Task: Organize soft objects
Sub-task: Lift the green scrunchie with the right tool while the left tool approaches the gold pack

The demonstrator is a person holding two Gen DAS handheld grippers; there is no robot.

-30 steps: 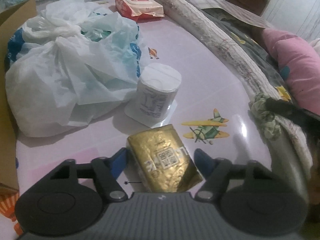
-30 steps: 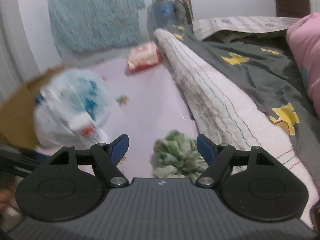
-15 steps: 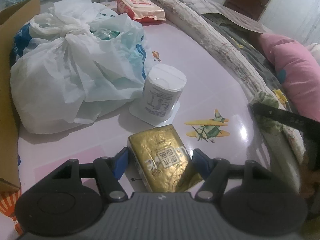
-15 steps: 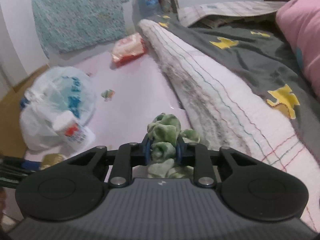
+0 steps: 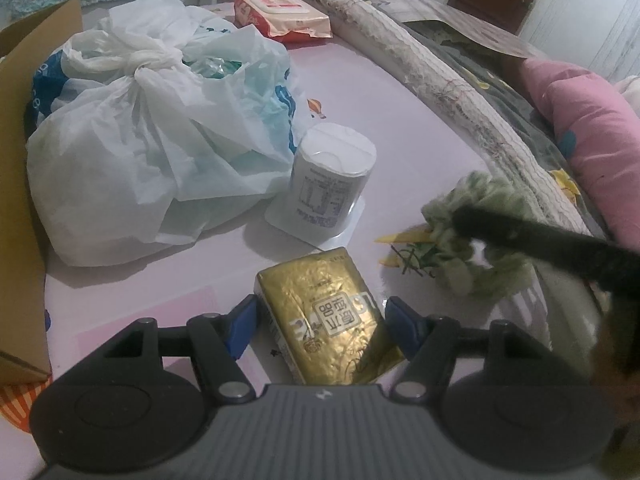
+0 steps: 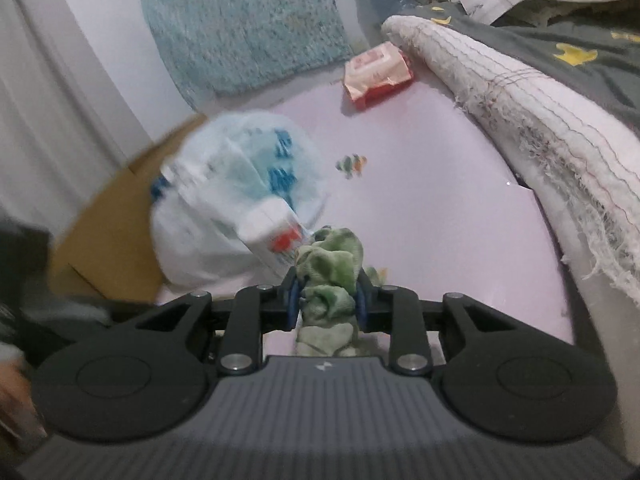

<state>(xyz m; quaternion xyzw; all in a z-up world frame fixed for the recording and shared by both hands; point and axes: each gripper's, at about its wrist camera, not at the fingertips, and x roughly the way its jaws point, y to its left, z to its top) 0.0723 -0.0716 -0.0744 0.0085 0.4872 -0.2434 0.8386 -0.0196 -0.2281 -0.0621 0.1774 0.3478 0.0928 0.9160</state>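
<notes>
Right gripper (image 6: 327, 307): jaws, open a second ago, now clamping fluffy green fabric scrunchie (image 6: 332, 268), lifting it at lower centre; grasp secured, carrying follows. Left gripper (image 5: 319, 325): jaws staying wide, straddling gold foil pack (image 5: 328, 316), not gripping.

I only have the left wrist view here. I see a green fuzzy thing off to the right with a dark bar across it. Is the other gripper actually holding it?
Observer: Yes. In the right wrist view the right gripper has its jaws shut on the green scrunchie, pinching its middle.
Operator: What lies past it on that side?
Observer: Straight ahead, the white cup shows a red mark on its label, a side that your view lacks.
Operator: Anything farther back that I can't see?
Observer: A fish sticker on the pink mat, beyond the white plastic bag.
</notes>
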